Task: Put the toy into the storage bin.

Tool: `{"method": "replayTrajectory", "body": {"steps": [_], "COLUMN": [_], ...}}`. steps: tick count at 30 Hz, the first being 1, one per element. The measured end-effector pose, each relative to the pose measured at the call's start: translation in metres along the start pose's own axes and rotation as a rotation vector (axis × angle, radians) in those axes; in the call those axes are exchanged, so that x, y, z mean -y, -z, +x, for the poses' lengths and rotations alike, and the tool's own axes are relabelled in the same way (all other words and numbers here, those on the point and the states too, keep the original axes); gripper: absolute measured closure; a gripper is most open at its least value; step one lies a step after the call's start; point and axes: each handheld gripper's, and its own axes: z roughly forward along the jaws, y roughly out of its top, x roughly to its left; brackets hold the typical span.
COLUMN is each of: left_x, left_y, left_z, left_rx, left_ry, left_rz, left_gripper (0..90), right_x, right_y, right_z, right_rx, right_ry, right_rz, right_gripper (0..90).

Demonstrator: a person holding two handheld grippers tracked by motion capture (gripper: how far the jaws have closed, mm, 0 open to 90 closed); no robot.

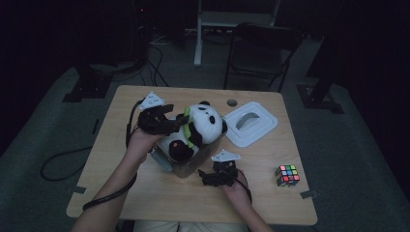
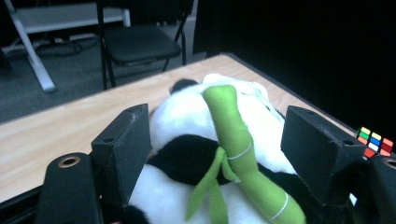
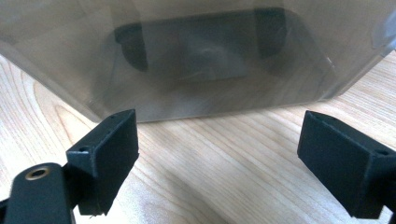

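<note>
Panda plush toy [image 1: 199, 129] sits in a clear plastic box [image 1: 186, 165] near the middle of the wooden table [image 1: 121, 188], its head sticking out over the rim toward about 1 o'clock in the high view. A green bamboo stalk [image 2: 238, 154] is sewn on its front and runs along the same line as the body — from the lower black paws up to the white head.

Left gripper [image 1: 162, 120] is directly over the toy, coming from about 10 o'clock. In the left gripper view its jaws stand apart on both sides of the panda's body, with a gap at each side, so I judge that the pads do not press it; the toy rests in the box by itself.

Right gripper [image 1: 218, 175] lies low on the table at about 5 o'clock from the box, pointing at the box wall. Its jaws are wide apart and hold nothing — the box wall is near but apart from them.

White lid [image 1: 250, 123] lies at about 2 o'clock from the box, and a colour cube [image 1: 287, 175] at about 4 o'clock. The left hand is clearly nearer to the toy, the right hand nearer to the box.
</note>
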Motion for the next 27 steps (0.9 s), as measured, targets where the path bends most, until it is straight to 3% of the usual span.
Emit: {"method": "replayTrajectory", "body": {"steps": [1,3,5,7,10,13,19,24,27], "left_x": [0.000,0.000,0.001,0.002,0.007,0.011,0.017,0.022,0.028], "left_y": [0.002,0.005,0.008,0.009,0.014,0.018,0.027,0.030,0.028], "left_z": [0.002,0.007,0.012,0.014,0.026,0.037,0.057,0.073,0.087], "left_rx": [-0.011,-0.031,-0.023,-0.037,-0.062,-0.076,-0.122,-0.170,-0.181], "left_ry": [0.000,-0.019,-0.019,-0.023,-0.004,0.027,0.068,0.081,0.115], "left_rz": [-0.002,-0.002,-0.004,0.001,0.002,0.009,-0.027,-0.027,-0.037], "left_gripper": [19.0,18.7,18.4,11.5,9.7,0.9,0.9,1.0,1.0], "right_x": [0.000,0.000,0.000,0.001,0.002,0.002,0.002,0.003,0.003], "right_y": [0.001,0.002,0.002,0.002,0.003,0.003,0.002,0.001,0.001], "right_z": [-0.001,-0.002,-0.003,-0.004,-0.006,-0.007,-0.006,-0.006,-0.007], "right_rx": [-0.002,0.003,0.002,0.004,0.007,0.007,0.004,0.002,0.003], "right_ry": [-0.002,0.000,-0.002,-0.003,-0.005,-0.003,0.004,0.005,0.006], "right_rz": [0.001,0.002,0.004,0.004,0.010,0.012,0.020,0.030,0.027], "right_gripper": [12.2,12.2,12.2,12.2,12.2,12.2,12.2,12.3,12.2]}}
